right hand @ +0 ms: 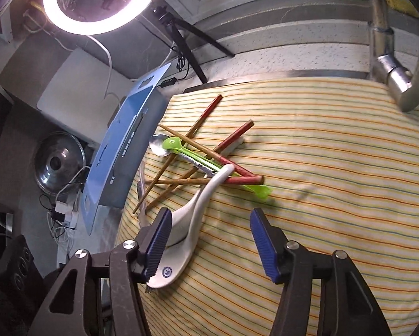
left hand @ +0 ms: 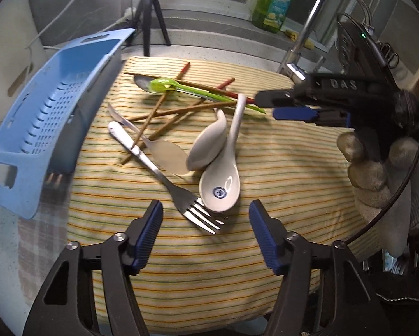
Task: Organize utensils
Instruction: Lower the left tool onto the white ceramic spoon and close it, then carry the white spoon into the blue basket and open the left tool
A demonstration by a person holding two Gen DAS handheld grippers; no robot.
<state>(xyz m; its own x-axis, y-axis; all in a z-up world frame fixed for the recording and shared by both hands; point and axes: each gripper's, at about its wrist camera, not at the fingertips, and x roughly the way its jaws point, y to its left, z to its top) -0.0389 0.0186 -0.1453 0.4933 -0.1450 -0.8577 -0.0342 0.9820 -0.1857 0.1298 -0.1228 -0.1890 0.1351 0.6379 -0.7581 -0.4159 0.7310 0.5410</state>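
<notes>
None of the utensils [left hand: 181, 128] had reached the blue basket [left hand: 41, 117]; all lay jumbled on the striped cloth [left hand: 279, 168], with left tongs [left hand: 206, 233] and right tongs [right hand: 211, 242] open, holding nothing.

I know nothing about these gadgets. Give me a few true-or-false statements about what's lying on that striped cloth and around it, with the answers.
1. The fork lies on the striped cloth. True.
2. The blue basket holds the chopsticks. False: they lie crossed on the cloth.
3. The left gripper grips the fork. False: its jaws stand apart, holding nothing.
4. A green plastic spoon rests among the chopsticks. True.
5. Two white ceramic spoons lie side by side. True.
</notes>
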